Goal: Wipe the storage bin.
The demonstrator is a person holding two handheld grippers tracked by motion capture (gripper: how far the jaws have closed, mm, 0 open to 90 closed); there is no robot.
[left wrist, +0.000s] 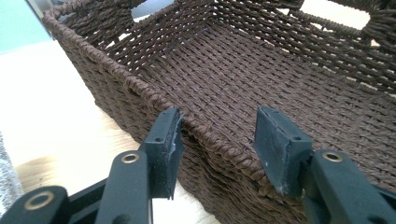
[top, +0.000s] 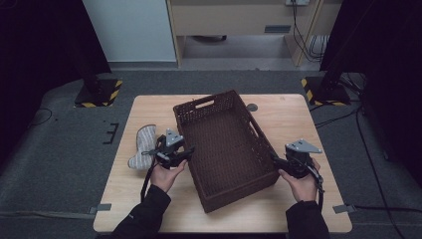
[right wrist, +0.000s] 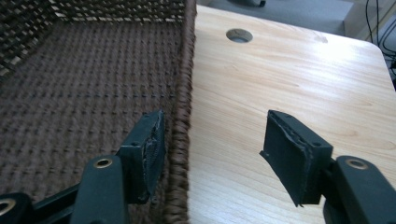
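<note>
Oddly, no readable writing. Brown woven basket (top: 226, 149) mid-surface. My left gripper (top: 180, 155) straddles its left rim, jaws apart, not pressing. My right gripper (top: 279, 160) straddles its right rim, jaws wide.

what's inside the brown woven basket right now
Nothing visible: the basket shows only its bare woven floor. Its near wall hides the strip of floor right behind it in the high view. The grey slipper lies outside on the table, left of it.

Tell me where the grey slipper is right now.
In the high view the grey slipper lies on the wooden table, left of the brown wicker basket, just beyond the left gripper.
</note>
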